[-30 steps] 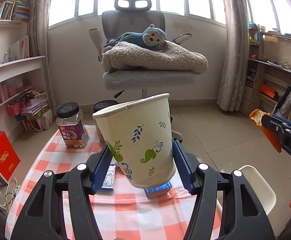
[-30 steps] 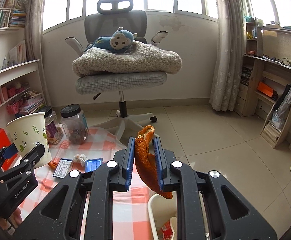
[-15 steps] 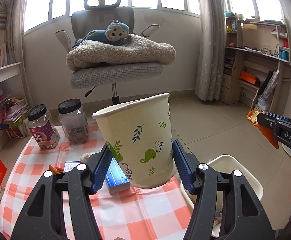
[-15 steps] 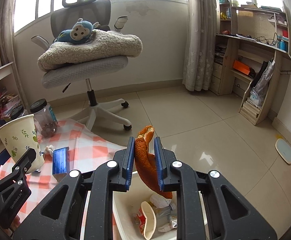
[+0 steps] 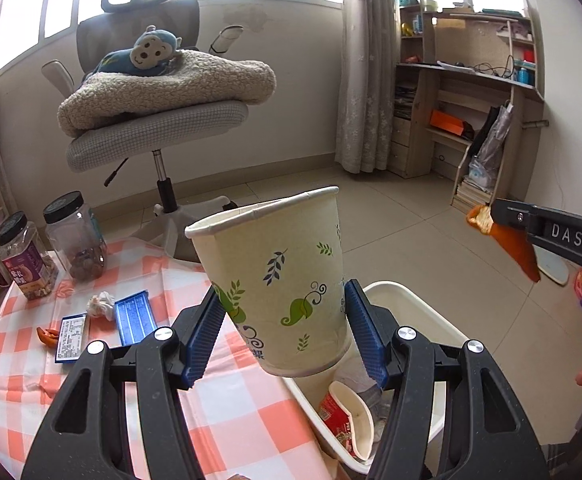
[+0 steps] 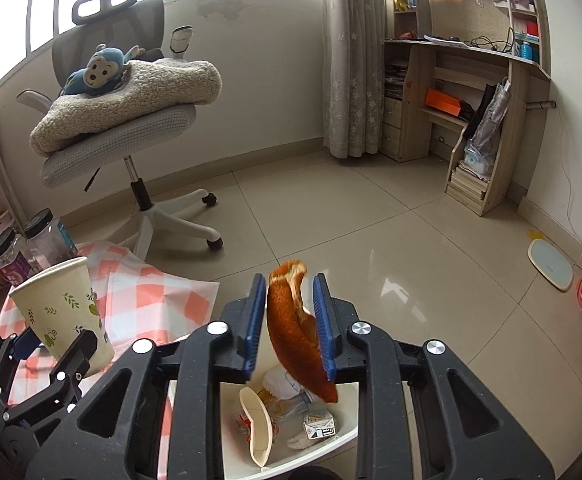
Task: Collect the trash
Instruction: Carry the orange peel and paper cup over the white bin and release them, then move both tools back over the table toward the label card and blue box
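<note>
My left gripper (image 5: 283, 289) is shut on a tilted paper cup (image 5: 275, 264) printed with leaves, held over the near end of the white bin (image 5: 411, 300). In the right wrist view the same cup (image 6: 63, 304) shows at the lower left. My right gripper (image 6: 289, 282) hangs over the bin (image 6: 343, 432), its jaws opening. An orange peel (image 6: 291, 328) stands between them, leaning on the right pad, with a gap at the left pad. The peel (image 5: 515, 248) also shows at the right edge of the left wrist view.
The bin holds a red cup (image 5: 343, 416), a small carton (image 6: 319, 428) and wrappers. On the checked tablecloth (image 5: 231, 420) lie a blue box (image 5: 133, 316), a printed packet (image 5: 69, 338), crumpled tissue (image 5: 101, 304), a peel scrap (image 5: 47, 336) and two jars (image 5: 25, 256). An office chair (image 5: 159, 120) stands behind.
Both grippers have swung right, from over the table to over the bin. The right jaws have spread and the peel now stands loose between them. The cup stays gripped.
</note>
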{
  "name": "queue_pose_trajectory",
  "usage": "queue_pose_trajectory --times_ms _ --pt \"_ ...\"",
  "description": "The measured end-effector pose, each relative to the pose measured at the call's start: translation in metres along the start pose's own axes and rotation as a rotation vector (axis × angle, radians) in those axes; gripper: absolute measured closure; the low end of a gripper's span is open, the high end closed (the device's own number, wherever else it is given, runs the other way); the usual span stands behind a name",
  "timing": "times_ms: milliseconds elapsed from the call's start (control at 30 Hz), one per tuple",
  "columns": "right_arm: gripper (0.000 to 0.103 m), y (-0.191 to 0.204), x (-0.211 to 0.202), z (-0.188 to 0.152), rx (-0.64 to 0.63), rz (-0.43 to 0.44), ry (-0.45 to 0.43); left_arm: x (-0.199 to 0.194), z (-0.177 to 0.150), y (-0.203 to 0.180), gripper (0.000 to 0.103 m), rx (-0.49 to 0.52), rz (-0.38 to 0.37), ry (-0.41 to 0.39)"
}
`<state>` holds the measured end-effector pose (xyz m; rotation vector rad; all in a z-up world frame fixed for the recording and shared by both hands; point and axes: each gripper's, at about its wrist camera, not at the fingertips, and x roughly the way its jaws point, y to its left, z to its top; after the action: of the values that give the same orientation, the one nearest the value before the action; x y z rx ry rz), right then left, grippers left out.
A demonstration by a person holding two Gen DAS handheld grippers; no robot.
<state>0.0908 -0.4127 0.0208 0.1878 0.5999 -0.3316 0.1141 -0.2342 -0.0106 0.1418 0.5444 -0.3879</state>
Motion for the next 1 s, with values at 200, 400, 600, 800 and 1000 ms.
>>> queue_pose_trajectory --times_ms 200,400,600,800,1000 --pt "0.030 -0.033 -0.007 0.001 0.093 -0.076 -0.030 0.017 -0.004 -0.019 0.041 -0.013 -0.094 0.081" --pt "0.015 -0.057 -0.012 0.000 0.155 -0.129 -0.054 0.028 -0.008 -0.029 0.039 -0.032 -0.163 0.138" --pt "0.008 -0.059 -0.014 -0.002 0.144 -0.163 -0.070 0.032 -0.010 -0.033 0.035 -0.048 -0.204 0.173" --pt "0.007 -0.046 -0.016 -0.003 0.084 -0.211 -0.094 0.029 -0.003 -0.024 0.029 -0.086 -0.212 0.162" --pt "0.007 -0.030 -0.016 -0.005 0.051 -0.227 -0.093 0.016 0.006 -0.006 0.029 -0.112 -0.128 0.100"
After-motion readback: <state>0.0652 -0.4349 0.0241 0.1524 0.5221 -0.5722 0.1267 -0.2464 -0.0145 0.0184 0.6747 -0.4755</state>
